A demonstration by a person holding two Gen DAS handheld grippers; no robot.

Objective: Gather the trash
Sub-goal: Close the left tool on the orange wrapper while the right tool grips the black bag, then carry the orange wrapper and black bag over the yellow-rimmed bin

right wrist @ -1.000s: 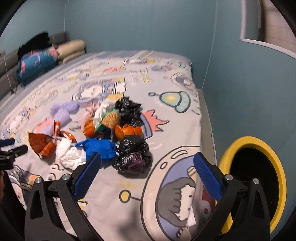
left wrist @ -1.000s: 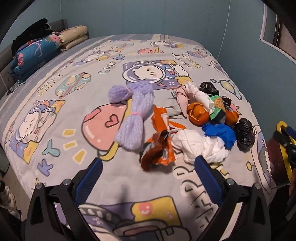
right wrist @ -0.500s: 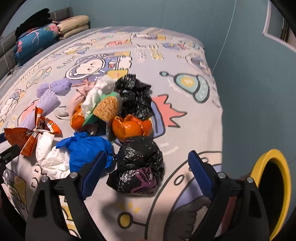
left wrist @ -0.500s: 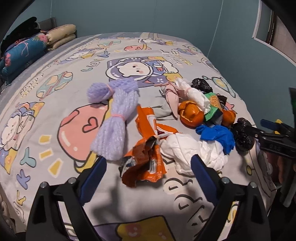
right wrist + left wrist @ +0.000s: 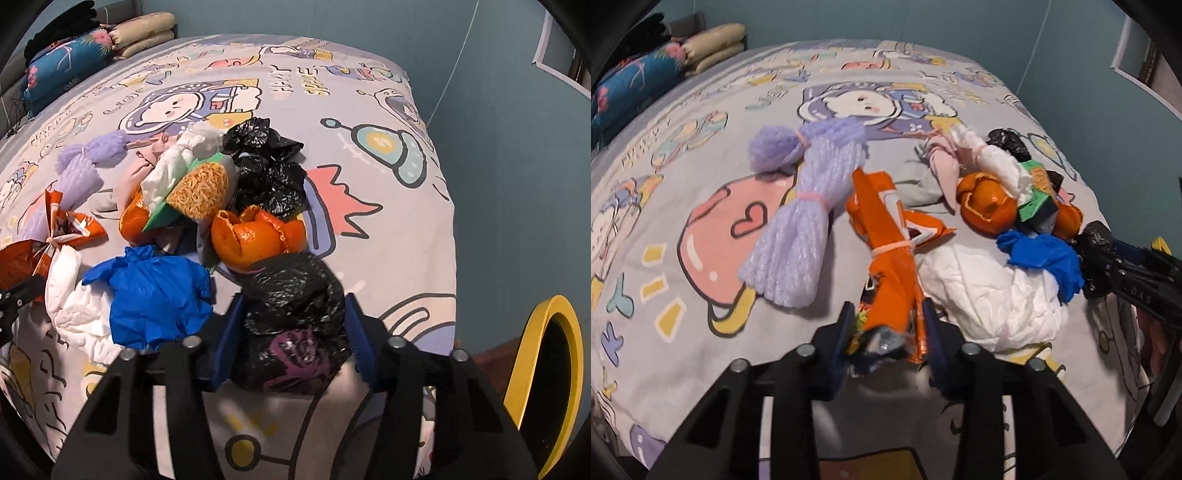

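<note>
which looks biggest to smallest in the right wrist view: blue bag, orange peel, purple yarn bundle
1. blue bag
2. orange peel
3. purple yarn bundle
The yarn lies farthest from the camera, so its last place is unsure.

Evenly and softly lit indoors, fairly bright, source out of view. Faint shadows under the trash on the bed [image 5: 701, 332]. Strong fisheye bending, black corners. Sharp mid-scene; slight blur near the fingers [image 5: 229, 332]. No glare beyond glints on the bag [image 5: 295, 295].
</note>
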